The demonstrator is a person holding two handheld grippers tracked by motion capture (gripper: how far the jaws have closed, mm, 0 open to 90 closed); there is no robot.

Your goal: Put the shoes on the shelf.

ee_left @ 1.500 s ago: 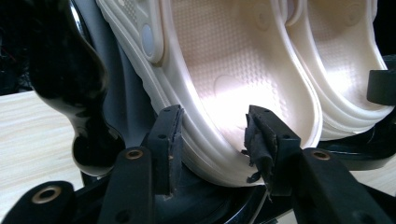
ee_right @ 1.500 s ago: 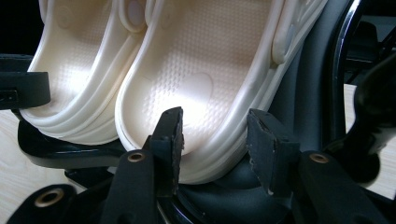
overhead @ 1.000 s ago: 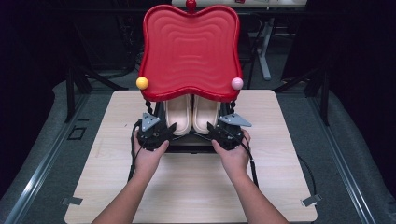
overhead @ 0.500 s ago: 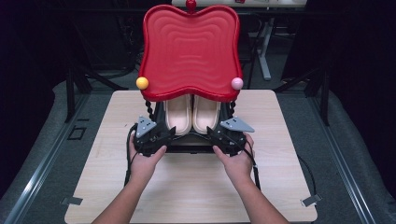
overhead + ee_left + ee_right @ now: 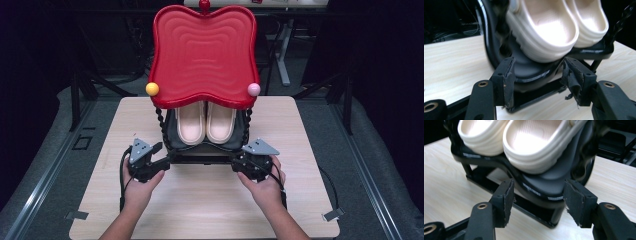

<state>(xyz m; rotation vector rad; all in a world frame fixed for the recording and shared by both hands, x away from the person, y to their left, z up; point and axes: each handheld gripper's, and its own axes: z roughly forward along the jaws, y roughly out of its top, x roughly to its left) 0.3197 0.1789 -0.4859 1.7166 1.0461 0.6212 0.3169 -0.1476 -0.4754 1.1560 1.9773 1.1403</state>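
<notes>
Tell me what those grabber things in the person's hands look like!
Both the left gripper and right gripper are black, each topped with a grey three-cornered plate. Black cables trail back from them. Their jaw pads look worn and frayed. The forearms are bare, no sleeves.

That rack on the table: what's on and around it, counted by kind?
Cream shoes: 2
Red tray: 1
Black shelf: 1
Knobs, yellow and pink: 2
Grippers, left and right, both open: 2
Total: 8
</notes>
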